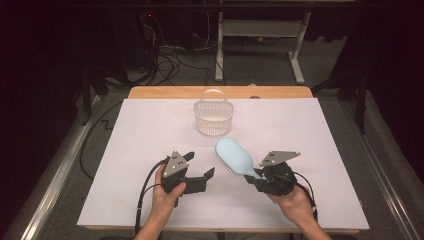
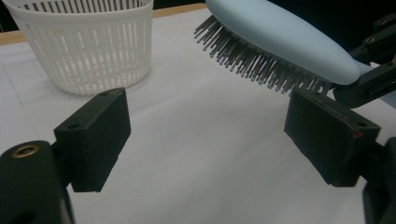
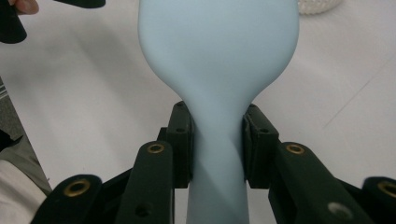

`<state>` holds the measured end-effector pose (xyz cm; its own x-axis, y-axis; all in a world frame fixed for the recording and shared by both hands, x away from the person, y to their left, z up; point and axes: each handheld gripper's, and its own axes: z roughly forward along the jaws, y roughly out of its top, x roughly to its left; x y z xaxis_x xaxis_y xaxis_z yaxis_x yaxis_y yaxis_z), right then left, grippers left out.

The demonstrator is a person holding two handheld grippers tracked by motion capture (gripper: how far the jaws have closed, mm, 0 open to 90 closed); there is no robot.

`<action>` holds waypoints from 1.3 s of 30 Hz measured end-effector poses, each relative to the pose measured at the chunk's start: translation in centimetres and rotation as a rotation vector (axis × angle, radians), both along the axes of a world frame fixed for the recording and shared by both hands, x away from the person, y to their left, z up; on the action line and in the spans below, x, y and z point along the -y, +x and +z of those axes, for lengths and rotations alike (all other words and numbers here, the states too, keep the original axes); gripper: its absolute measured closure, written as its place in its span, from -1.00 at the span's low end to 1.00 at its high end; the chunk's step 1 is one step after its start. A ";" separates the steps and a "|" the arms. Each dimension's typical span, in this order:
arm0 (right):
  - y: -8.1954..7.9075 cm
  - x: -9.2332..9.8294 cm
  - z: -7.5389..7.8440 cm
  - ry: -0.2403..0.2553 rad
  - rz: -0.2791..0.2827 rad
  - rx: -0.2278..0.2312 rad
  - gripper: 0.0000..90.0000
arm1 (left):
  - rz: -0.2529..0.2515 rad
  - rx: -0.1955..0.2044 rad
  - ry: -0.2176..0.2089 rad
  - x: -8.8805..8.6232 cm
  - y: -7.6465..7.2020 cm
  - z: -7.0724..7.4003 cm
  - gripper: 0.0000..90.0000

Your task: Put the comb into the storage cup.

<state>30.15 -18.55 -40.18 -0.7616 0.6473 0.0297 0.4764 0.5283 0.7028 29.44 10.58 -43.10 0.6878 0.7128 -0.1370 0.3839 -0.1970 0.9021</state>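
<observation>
A light blue hairbrush [image 1: 234,156] with dark bristles is held above the white table, its head pointing toward the basket. My right gripper [image 1: 256,176] is shut on its handle; in the right gripper view both jaws press the narrow handle of the hairbrush [image 3: 217,140]. My left gripper [image 1: 202,176] stands open at the centre left, nothing between its pads [image 2: 98,135]. The hairbrush [image 2: 280,42] hangs bristles-down just beyond and to the right of the left jaws. A white slatted basket [image 1: 214,117] with a hoop handle sits at the table's far middle.
The white sheet covers the table [image 1: 150,130], with a wooden edge [image 1: 165,92] at the far side. Cables and a desk frame [image 1: 260,45] lie on the floor beyond. The basket [image 2: 84,46] stands ahead-left of the left gripper.
</observation>
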 end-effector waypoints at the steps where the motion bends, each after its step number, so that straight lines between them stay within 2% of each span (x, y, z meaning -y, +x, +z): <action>1: -0.1 -0.1 0.0 0.002 0.002 0.001 0.56 | -0.005 -0.002 -0.003 0.0 0.0 0.0 -0.66; 12: -0.1 -0.8 -0.1 -0.001 0.018 0.003 0.56 | -0.071 -0.019 -0.004 0.8 -0.2 -0.4 -0.66; 28: -0.3 -2.3 0.1 -0.008 0.052 0.026 0.56 | -0.098 -0.027 -0.029 1.3 -0.4 -0.2 -0.66; 30: -0.3 -2.4 0.1 -0.007 0.055 0.027 0.56 | -0.104 -0.028 -0.053 1.4 -0.4 -0.1 -0.66; 32: -0.3 -2.5 0.1 -0.006 0.061 0.032 0.56 | -0.107 -0.030 -0.057 1.4 -0.4 -0.1 -0.67; 39: -0.4 -2.7 0.0 -0.011 0.062 0.043 0.56 | -0.106 -0.062 -0.059 1.7 -0.4 -0.1 -0.68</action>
<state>29.73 -15.86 -40.17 -0.8007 0.5990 -0.0108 0.4121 0.5638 0.7158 29.07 8.86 -43.21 0.7477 0.6261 -0.2210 0.4191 -0.1869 0.8885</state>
